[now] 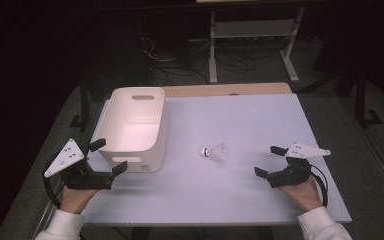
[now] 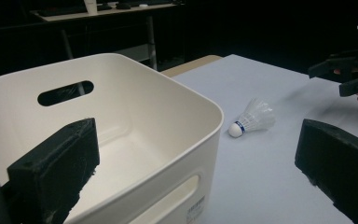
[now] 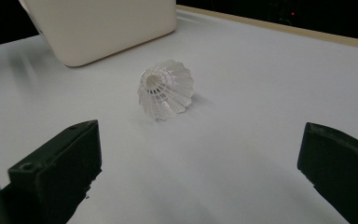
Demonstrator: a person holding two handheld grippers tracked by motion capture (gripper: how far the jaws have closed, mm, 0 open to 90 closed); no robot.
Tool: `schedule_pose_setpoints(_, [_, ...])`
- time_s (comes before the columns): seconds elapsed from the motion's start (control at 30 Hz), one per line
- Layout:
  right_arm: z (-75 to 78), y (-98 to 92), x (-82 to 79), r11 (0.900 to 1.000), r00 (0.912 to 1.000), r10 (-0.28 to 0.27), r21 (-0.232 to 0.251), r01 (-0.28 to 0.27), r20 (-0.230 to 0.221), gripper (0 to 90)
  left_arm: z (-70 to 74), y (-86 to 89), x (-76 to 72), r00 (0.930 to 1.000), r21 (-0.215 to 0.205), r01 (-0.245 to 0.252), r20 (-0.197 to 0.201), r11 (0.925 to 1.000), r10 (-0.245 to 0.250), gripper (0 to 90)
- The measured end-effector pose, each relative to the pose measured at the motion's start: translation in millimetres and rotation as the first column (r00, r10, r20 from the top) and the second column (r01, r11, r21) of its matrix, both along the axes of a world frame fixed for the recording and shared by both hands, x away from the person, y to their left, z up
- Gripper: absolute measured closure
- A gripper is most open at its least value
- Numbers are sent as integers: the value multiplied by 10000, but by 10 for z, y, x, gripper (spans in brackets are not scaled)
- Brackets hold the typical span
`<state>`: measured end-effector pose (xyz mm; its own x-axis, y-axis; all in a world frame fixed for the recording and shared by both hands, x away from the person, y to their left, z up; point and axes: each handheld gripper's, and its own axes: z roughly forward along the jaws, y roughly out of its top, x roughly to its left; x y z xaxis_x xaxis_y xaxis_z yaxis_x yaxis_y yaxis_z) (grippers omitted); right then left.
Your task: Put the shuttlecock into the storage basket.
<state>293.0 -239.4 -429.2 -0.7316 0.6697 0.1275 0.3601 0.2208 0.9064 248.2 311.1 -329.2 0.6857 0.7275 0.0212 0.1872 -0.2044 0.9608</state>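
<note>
A white shuttlecock [image 1: 216, 151] lies on its side near the middle of the white table [image 1: 240, 115], cork end toward the bin. The shuttlecock [image 3: 165, 88] turns its open skirt to my right gripper, and the shuttlecock [image 2: 254, 117] lies right of the bin in the left gripper view. An empty white bin [image 1: 132, 127] with handle slots stands at the table's left. My left gripper [image 1: 108, 157] is open at the bin's near left corner, holding nothing. My right gripper [image 1: 271, 160] is open a short way right of the shuttlecock, apart from it.
A wooden strip [image 1: 225, 90] runs along the table's far edge. Beyond it stands a white shelf frame [image 1: 252, 35] with cables on the dark floor. The bin [image 2: 121, 140] rises close in front of my left gripper's jaws.
</note>
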Motion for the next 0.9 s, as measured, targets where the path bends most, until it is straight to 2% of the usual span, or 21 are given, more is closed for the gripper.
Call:
schedule_pose_setpoints(0.07, [-1, 1, 1, 10000, 10000, 9, -9, -9, 13, 0, 39, -18, 19, 10000, -9, 53, -28, 10000, -53, 0])
schedule_pose_setpoints(0.33, [-8, 4, 9, 10000, 10000, 43, -64, -43, 12, 0, 179, -100, 134, 9979, 446, 611, -227, 9971, -601, 0])
schedule_pose_setpoints(0.67, [-9, 7, 7, 10000, 10000, 48, -68, -48, -12, 0, 324, -200, 261, 9952, 733, 954, -292, 9927, -934, 0])
schedule_pose_setpoints(0.9, [-10, 5, 9, 10000, 10000, 58, -54, -58, -7, 0, 372, -249, 357, 9937, 917, 1088, -362, 9898, -1059, 0])
